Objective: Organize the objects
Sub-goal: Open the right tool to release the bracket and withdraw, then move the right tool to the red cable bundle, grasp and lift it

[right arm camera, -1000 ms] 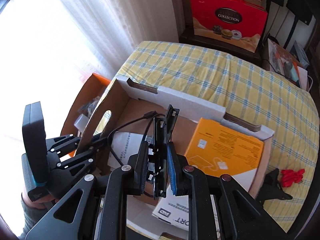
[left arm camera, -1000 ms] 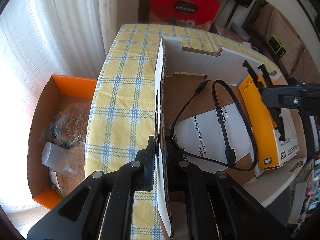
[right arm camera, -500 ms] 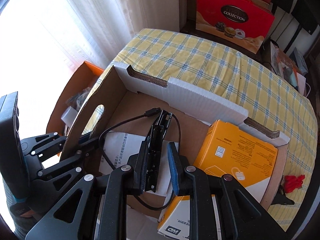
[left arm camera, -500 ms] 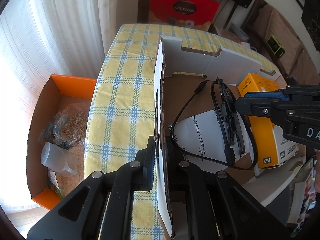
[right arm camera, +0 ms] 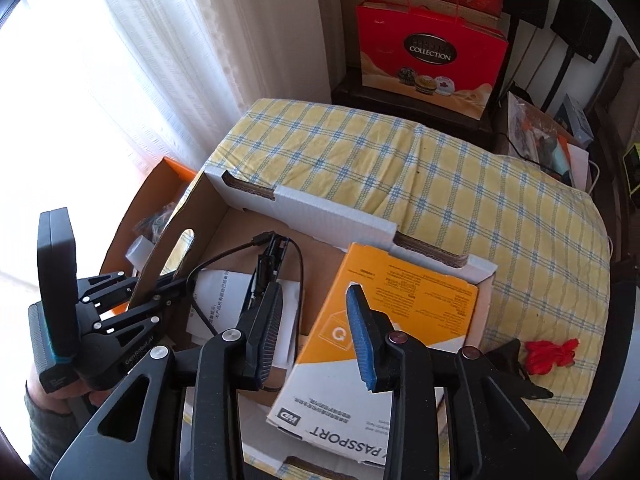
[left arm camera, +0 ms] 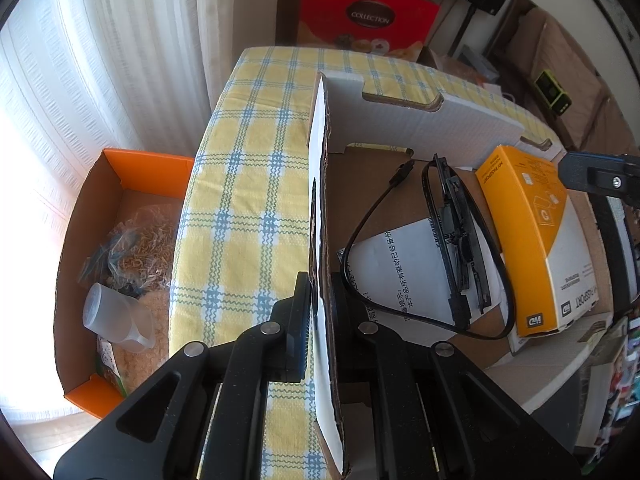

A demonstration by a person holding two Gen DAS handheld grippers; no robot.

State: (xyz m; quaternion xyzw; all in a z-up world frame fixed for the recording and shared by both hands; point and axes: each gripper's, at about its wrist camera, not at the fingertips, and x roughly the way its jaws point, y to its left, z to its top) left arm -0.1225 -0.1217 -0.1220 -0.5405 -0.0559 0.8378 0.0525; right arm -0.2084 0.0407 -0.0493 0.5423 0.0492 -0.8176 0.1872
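The left gripper [left arm camera: 316, 312] pinches the cardboard box wall [left arm camera: 320, 208]. The right gripper [right arm camera: 316, 336] is opening, empty. The black plastic bracket [left arm camera: 460, 236] looks light and stiff; grab its middle.

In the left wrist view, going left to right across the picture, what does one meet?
Orange box with a clear cup → checked tablecloth → white cardboard box wall, clamped by the left gripper → black cable → black flat device → yellow My Passport box → right gripper's finger.
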